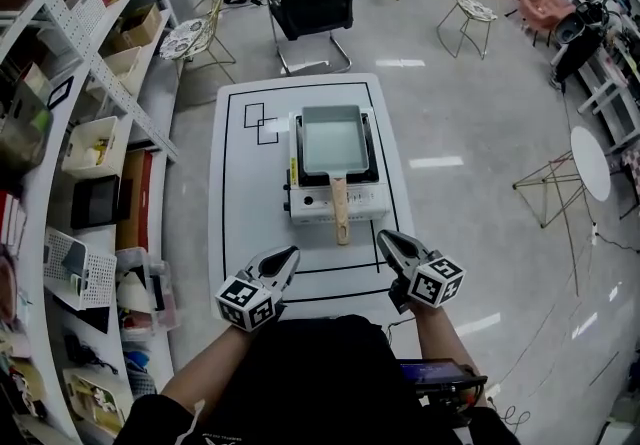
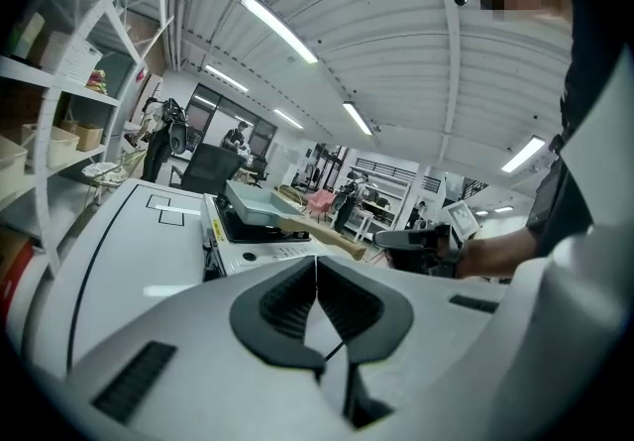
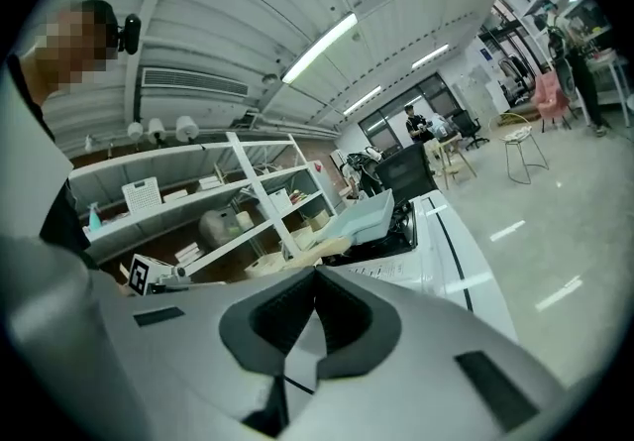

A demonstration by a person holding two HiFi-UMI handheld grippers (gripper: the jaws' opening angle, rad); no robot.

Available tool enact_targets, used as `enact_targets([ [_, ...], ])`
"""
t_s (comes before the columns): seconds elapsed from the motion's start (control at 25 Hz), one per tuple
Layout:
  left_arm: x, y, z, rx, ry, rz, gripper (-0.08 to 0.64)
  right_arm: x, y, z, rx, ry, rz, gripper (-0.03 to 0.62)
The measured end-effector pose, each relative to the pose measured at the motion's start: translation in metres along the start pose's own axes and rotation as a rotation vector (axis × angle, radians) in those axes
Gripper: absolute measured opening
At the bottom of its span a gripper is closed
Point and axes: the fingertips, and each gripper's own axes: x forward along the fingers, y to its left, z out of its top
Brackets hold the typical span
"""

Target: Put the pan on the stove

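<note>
A pale rectangular pan with a wooden handle rests on the white portable stove in the middle of the white table. The handle points toward me, past the stove's front. Both grippers hover near the table's front edge, apart from the pan. My left gripper is shut with nothing in it, left of the handle's end. My right gripper is shut and empty too, right of the handle. The pan and stove show in the left gripper view, and the pan also shows in the right gripper view.
Black lines and two small rectangles mark the tabletop. A black office chair stands behind the table. Shelving with bins and boxes runs along the left. A wire chair and a round white side table stand to the right.
</note>
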Motion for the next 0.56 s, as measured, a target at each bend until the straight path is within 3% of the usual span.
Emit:
enact_targets([
  [0.56,0.0003,0.0038,-0.003,0.004,-0.001,0.0,0.011,0.0006,0.0078,0.004,-0.055,-0.002,0.011,0.026],
])
